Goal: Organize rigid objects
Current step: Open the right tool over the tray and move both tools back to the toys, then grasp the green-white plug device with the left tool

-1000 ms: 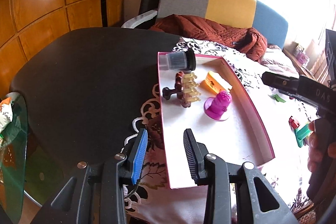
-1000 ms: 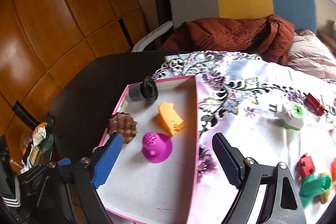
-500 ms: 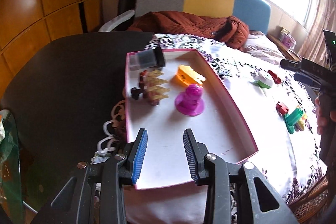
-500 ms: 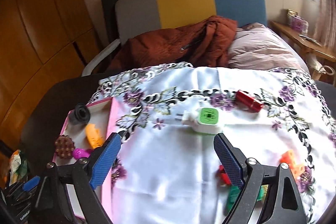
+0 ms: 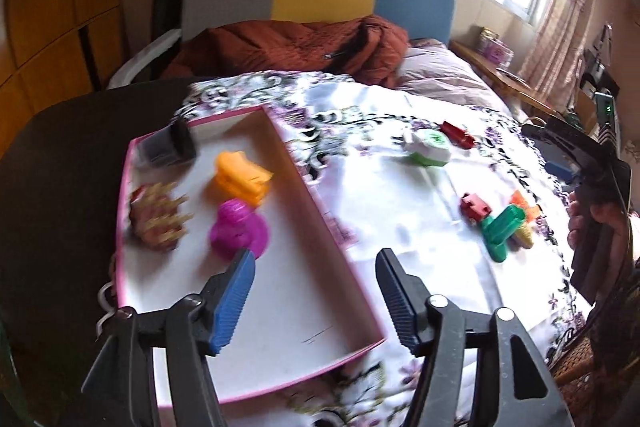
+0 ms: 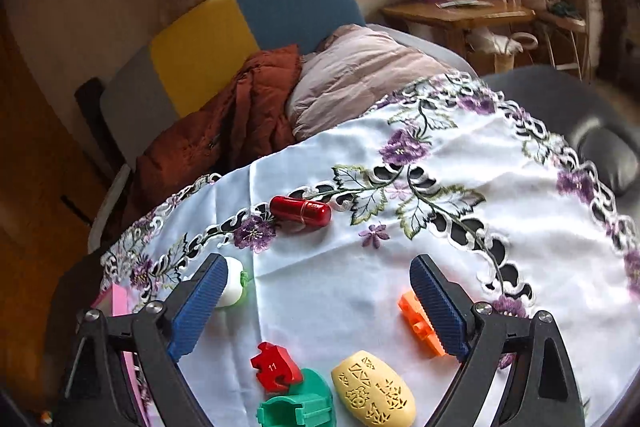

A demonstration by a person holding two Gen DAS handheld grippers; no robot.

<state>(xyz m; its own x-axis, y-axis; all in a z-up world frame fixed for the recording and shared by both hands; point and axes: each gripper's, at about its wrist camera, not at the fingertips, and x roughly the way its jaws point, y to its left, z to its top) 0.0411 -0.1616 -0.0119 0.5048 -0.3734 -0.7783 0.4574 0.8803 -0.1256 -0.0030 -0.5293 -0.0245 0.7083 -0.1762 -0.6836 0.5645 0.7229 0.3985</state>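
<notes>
Left wrist view: pink tray (image 5: 332,223) centre-left, four items inside; left claw (image 5: 314,289) empty, jaws opening above it. Right claw (image 6: 316,301) empty, opening wide. Step: fetching next loose piece. Red capsule (image 6: 301,210) mid-frame; needs lowering, closing.

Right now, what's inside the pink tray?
The pink tray holds four things: a dark jar lying on its side, an orange toy, a purple toy and a brown spiky ball. The gripper fingers cover part of the near floor.
</notes>
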